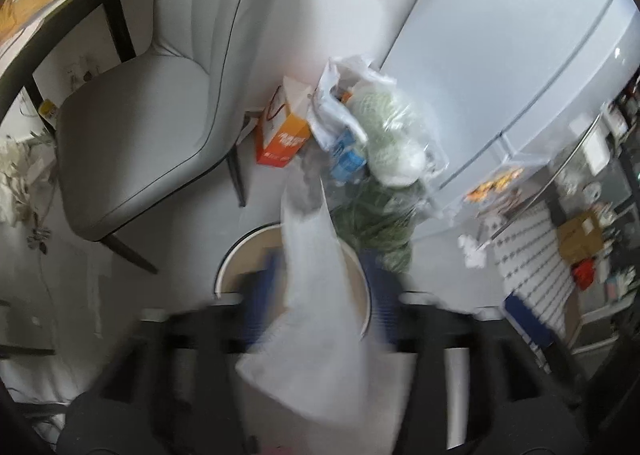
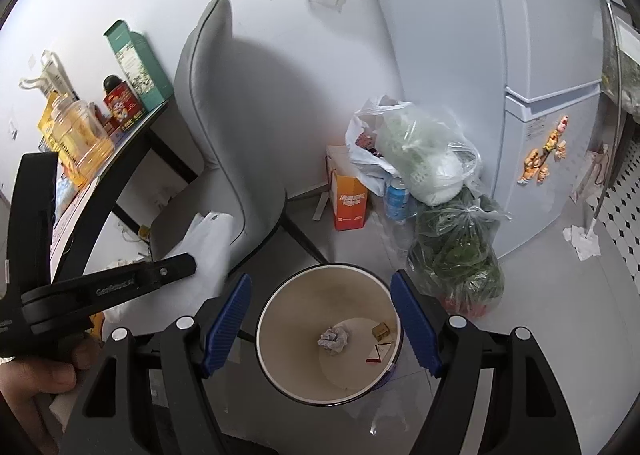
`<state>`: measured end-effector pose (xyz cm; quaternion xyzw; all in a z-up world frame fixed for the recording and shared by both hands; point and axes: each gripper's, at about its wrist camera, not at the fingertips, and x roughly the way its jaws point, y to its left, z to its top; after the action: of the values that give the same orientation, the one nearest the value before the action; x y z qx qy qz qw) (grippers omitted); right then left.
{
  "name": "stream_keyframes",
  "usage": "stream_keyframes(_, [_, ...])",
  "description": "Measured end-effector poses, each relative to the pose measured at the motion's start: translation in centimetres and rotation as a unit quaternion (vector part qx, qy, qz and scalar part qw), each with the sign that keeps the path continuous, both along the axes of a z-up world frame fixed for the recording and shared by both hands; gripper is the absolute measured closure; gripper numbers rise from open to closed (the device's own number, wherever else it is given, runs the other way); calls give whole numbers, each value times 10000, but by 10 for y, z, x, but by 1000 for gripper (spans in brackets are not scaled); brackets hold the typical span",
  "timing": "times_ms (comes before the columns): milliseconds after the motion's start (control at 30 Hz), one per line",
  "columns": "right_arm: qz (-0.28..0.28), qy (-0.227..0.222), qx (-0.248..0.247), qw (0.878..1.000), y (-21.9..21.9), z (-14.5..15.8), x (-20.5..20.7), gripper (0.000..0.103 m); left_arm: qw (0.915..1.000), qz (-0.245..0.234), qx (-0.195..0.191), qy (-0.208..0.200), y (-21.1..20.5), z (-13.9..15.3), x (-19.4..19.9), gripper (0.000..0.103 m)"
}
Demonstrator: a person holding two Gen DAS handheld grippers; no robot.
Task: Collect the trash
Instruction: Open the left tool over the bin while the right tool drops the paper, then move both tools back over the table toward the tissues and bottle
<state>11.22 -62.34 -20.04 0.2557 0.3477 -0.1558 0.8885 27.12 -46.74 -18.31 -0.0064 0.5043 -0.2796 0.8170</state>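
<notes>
White plastic bag (image 1: 316,295), limp, light and slick, hangs over the bin (image 2: 390,365) between your spread left gripper (image 1: 320,319) jaws; right gripper (image 2: 320,325) spread, empty; pinch its bunched edge.

The pale grey floor (image 2: 352,243) carried a round cream-lined waste bin (image 2: 280,303), a grey upholstered chair (image 2: 224,159) and a white fridge (image 2: 536,159). Between chair and fridge stood an orange carton (image 2: 350,203), a blue can (image 2: 396,199) and clear bags of greens (image 2: 456,251). Crumpled tissue (image 2: 582,241) lay beside the fridge.
</notes>
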Motion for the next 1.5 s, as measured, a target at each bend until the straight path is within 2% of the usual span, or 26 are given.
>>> stream_keyframes(33, [-12,-7,43,10000,-1,1,0,32,10000,29,-67,-51,1,4,-1,29])
stream_keyframes(100, [-21,-19,84,10000,0,4,1,32,9999,32,-98,-137,4,11,-3,27])
stream_keyframes(233, [31,-68,39,10000,6,16,-1,32,9994,-52,-305,-185,19,27,-9,15])
stream_keyframes(400, [127,-146,-11,9998,20,32,-3,32,9984,19,-386,-408,48,51,-16,6])
stream_keyframes(533, [340,-224,-34,9992,45,48,-1,29,9962,250,-364,-755,88,76,-25,6])
stream_keyframes(600, [465,-285,-64,9985,59,56,1,26,9942,513,-335,-883,114,88,-26,6])
stream_keyframes(733, [690,-469,-92,9965,94,77,3,11,9899,905,-353,-1030,156,109,-26,6])
stream_keyframes(800, [747,-522,-110,9958,104,84,4,8,9859,1105,-393,-1194,180,123,-30,6])
stream_keyframes(900, [930,-662,-185,9933,131,103,5,7,9811,1283,-470,-1370,209,140,-38,6])
stream_keyframes(1100, [1288,-878,-332,9872,181,136,5,8,9660,1700,-530,-1872,281,172,-65,6])
stream_keyframes(1300, [1801,-993,-480,9774,240,158,9,8,9520,2274,-484,-1989,354,183,-88,6])
stream_keyframes(1500, [2284,-1062,-548,9662,295,170,12,8,9408,2644,-381,-2087,412,191,-110,6])
